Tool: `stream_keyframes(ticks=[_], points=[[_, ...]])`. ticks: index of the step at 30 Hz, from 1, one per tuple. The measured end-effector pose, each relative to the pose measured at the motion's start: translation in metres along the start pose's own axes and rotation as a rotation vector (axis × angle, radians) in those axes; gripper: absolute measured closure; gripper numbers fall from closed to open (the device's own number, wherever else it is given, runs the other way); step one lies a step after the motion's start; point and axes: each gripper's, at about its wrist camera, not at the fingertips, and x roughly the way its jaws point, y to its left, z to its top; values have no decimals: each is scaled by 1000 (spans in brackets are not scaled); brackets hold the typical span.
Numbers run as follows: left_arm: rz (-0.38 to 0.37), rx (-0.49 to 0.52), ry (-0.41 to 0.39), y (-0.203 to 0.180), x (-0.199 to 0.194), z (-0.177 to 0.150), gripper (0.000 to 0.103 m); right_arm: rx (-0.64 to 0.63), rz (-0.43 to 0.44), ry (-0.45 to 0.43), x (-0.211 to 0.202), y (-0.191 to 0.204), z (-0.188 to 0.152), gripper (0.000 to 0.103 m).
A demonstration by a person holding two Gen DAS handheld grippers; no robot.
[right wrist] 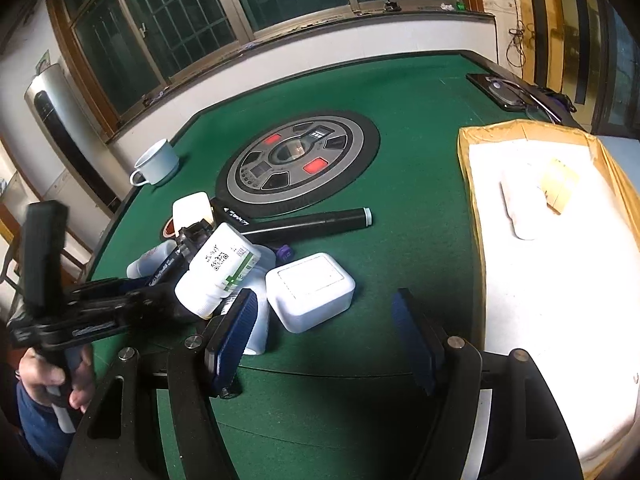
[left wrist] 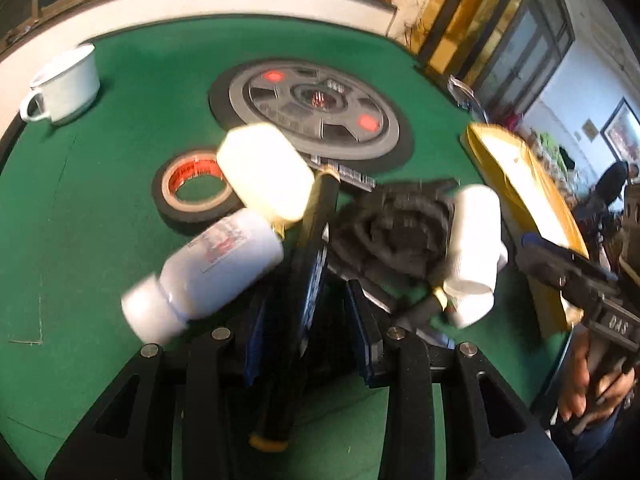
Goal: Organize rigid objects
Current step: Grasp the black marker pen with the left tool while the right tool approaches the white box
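White bottle (right wrist: pixel 218 270) bears a QR label (text too small to read).

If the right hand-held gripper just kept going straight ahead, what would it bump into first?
Probably the white square box, lying just ahead and slightly left of the open right hand-held gripper; depth is hard to judge through the fisheye.

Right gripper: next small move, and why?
Probably shift the right gripper slightly left and lower it over the white square case. Its jaws stand open and empty. The case lies flat just ahead at the near edge of the pile, with bare felt on its right side. The lined cardboard box waits to the right.
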Motion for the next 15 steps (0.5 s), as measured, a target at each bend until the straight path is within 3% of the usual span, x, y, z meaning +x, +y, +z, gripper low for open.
stream_keyframes(ticks=[2, 3, 15], points=[[14, -10, -15, 0, -1, 0, 74, 3, -1, 1, 0, 0, 0, 38], [27, -4, -20, -1, -1, -1, 86, 5, -1, 6, 0, 0, 0, 38], [103, 44, -86, 0, -11, -9, 88, 4, -49, 52, 16, 10, 2, 38]])
